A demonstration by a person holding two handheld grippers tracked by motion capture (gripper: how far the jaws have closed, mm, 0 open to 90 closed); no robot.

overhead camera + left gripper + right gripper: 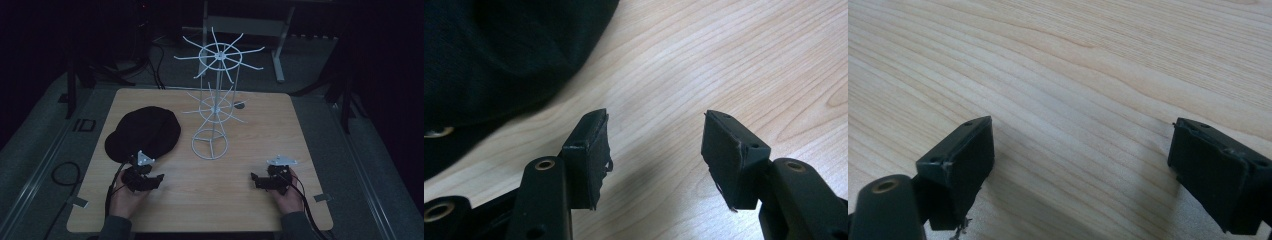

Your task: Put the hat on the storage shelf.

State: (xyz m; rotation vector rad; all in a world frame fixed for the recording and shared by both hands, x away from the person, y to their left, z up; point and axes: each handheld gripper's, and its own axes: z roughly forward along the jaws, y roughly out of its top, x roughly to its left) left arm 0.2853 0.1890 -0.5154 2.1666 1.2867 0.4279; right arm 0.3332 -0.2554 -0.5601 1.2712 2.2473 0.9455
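Black cap (143, 133) lies on the table (250, 130), just beside the left gripper (161, 178) at its 11 o'clock. The right gripper (253, 179) sits well apart at the cap's 4 o'clock. Both have jaws spread, holding nothing; no writing is readable.

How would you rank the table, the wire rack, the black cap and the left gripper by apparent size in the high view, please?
1. table
2. wire rack
3. black cap
4. left gripper, though it sits nearer the camera.
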